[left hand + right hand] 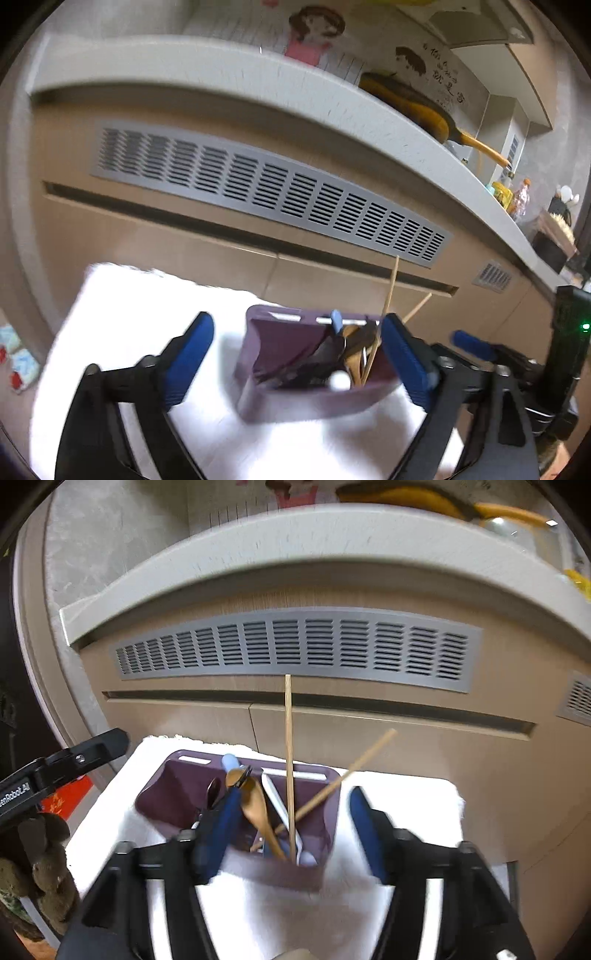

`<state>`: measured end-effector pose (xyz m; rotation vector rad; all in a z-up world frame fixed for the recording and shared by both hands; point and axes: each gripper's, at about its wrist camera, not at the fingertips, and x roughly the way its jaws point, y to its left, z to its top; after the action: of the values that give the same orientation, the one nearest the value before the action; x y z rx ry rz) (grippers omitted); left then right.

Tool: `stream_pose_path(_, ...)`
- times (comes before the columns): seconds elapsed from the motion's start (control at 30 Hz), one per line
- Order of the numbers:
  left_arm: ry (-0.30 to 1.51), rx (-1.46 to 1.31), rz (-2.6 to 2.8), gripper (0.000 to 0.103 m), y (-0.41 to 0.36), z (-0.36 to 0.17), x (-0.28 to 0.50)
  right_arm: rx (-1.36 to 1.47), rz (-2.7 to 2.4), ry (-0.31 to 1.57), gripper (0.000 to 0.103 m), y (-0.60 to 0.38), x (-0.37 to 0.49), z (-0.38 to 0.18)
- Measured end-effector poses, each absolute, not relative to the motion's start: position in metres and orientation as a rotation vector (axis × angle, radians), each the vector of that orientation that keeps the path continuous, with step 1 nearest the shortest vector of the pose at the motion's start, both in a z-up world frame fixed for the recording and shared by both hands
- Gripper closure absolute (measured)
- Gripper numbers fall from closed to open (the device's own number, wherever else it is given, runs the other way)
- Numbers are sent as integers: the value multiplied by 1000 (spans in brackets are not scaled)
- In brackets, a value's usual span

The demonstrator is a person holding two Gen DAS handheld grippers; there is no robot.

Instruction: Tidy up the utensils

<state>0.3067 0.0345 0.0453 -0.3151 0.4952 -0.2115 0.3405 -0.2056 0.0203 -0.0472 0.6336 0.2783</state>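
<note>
A purple utensil holder (280,350) stands on a white cloth (122,317). It holds a wooden spoon (258,812), two wooden chopsticks (289,757), a white spoon (277,801) and dark utensils (213,792). My left gripper (297,323) is open, with the holder between its blue pads (192,347); the left pad stands clear of the wall. My right gripper (295,795) is also open over the holder (173,786), its left pad in front of the utensils and its right pad (365,830) outside the holder's right edge. Both views are blurred.
Behind the cloth is a wooden cabinet front with a long grey vent grille (273,192) and a drawer slot. A grey countertop (332,92) above carries a yellow pan (410,107) and bottles (517,195). Red and white packets (18,365) lie low at left.
</note>
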Motion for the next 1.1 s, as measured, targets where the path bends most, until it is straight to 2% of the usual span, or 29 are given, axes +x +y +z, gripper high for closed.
stream_pose_path(0.07,477,-278,-183,0,29,47,282,-56,264,605,25,-208,316,24)
stream_pose_path(0.23,480,-150,-129,0,13,45,217,-77,238,574,18,-214,250,26)
stream_pose_path(0.4,432,-40,-51,0,-1,32,147,-54,194,520,6,-222,190,26)
stream_pose_path(0.67,417,62,-19,0,-25,9,71,-33,109,453,2,-234,106,2)
stream_pose_path(1.1,422,15,9,0,-22,13,57,-36,103,433,1,-234,76,-1)
